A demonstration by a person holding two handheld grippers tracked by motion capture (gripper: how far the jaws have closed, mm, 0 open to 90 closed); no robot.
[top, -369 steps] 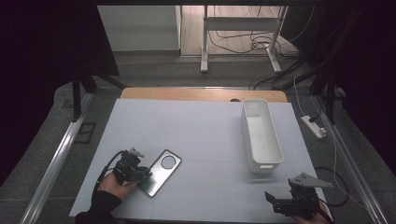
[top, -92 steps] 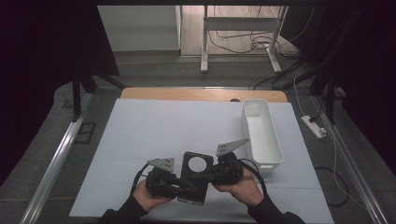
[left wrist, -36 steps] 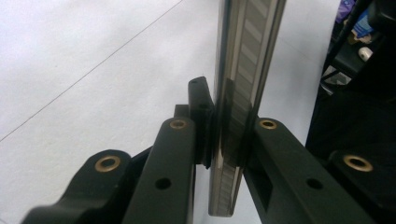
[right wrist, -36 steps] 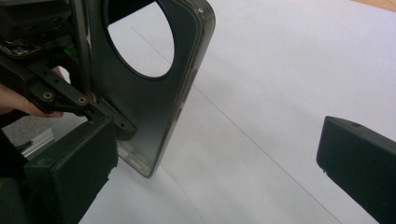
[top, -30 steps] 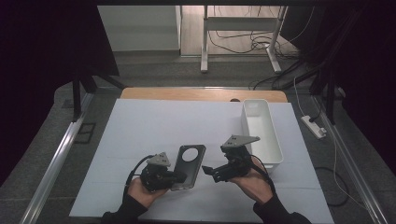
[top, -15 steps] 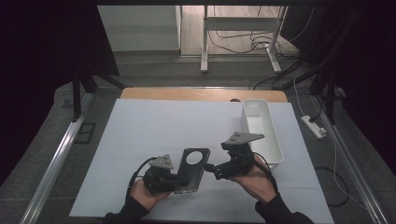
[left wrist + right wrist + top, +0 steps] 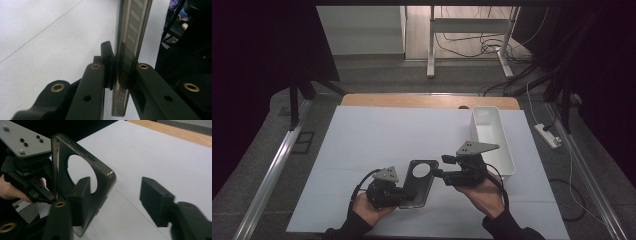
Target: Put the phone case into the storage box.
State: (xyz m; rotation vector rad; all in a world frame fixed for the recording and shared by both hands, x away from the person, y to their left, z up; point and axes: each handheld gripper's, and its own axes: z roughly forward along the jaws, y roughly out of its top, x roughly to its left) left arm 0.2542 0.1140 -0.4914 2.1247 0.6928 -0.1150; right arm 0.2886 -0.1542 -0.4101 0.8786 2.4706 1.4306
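You look down from above the near table (image 7: pixel 362 130) edge; both gripper cameras sit close, sharing the plate (image 7: pixel 418 181) with you.

Left gripper (image 7: pixel 404 192) jaws clamped tight; right gripper (image 7: pixel 437 172) jaws apart, just been closing

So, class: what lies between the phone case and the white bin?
In the high view, the right claw and its hand lie between the phone case and the white bin, over white table.
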